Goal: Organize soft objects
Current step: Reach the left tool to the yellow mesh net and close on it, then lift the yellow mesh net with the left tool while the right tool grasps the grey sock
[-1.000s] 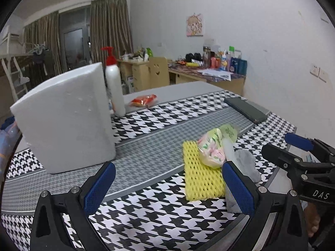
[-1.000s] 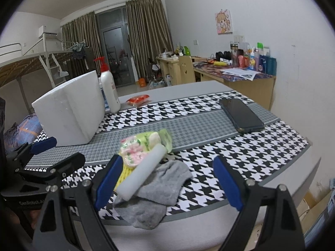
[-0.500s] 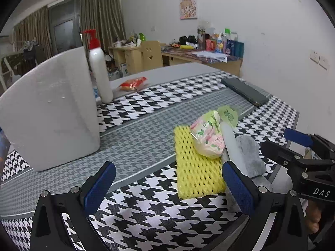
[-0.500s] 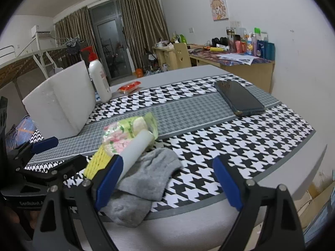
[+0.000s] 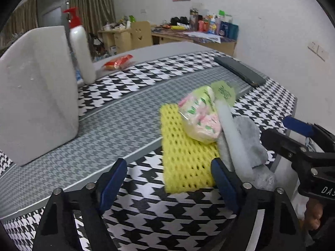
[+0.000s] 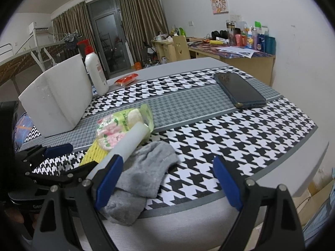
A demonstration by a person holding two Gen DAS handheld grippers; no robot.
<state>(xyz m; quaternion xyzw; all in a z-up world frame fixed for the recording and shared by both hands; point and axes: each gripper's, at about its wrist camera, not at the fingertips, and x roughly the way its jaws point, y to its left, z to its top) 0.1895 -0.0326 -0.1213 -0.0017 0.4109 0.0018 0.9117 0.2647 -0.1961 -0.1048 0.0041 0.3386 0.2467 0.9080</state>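
Our left gripper is closing its jaws with nothing between them yet; only the patterned table cover shows in the gap, and the yellow foam net lies just ahead of it, toward its right finger. Our right gripper is spread wide and empty, with the grey sock lying just in front of its left finger. The soft things are heaped together between the two tools: a flowered tissue pack rests on the far end of the net, a white foam tube leans across the pack and the sock, and the sock droops toward the table's near edge. We judge the step in hand to be a first pick from this heap, most likely the net with the left tool. To do it well we should bring the left fingers down astride the net's near free end, clear of the pack and tube, and pinch only once the mesh sits between the pads. Pulling it toward us slowly should let the pack slide off rather than tumble. Beyond the left tool, the white foam block and the pump bottle stand well apart from the heap, and a dark phone lies beyond the right one.
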